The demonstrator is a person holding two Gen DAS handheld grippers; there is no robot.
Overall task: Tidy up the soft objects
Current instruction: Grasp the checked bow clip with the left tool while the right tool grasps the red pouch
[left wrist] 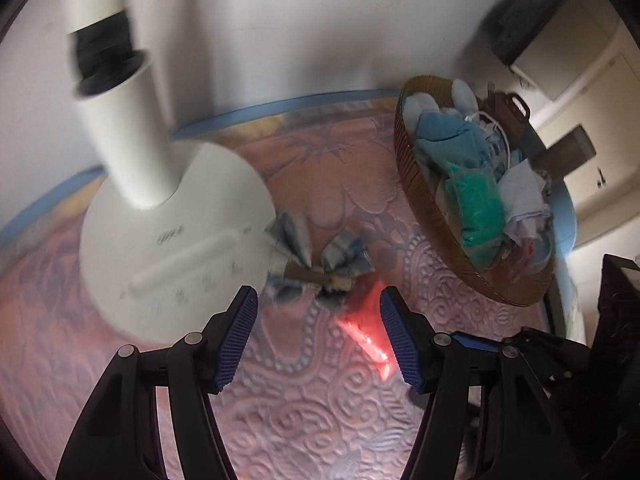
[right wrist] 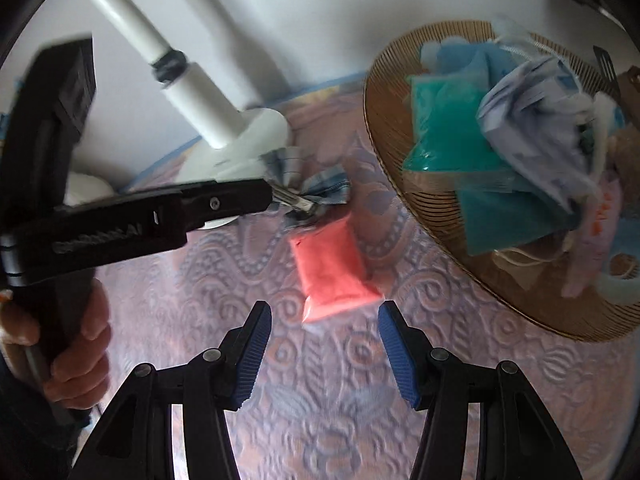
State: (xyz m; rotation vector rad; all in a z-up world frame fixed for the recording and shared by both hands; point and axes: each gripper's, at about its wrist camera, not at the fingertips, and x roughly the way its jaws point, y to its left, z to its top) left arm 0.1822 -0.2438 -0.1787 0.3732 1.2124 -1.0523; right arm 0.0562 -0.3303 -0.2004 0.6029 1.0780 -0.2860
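Left wrist view looks steeply down along its fingers at the bedspread (left wrist: 320,420), close above the bow (left wrist: 320,256), fan base (left wrist: 176,240) to its left, basket (left wrist: 440,264) to its right; right wrist view, equally steep and close, sits rightward above the pink bag (right wrist: 332,264); both share bow (right wrist: 308,192), bag (left wrist: 366,324), basket (right wrist: 384,152), base (right wrist: 256,136)

The checked blue-and-white fabric bow (left wrist: 320,268) is motion-smeared — its clip indistinct. The woven brown basket (right wrist: 404,184) runs off the right wrist view's edge — its heaped cloths blur together.
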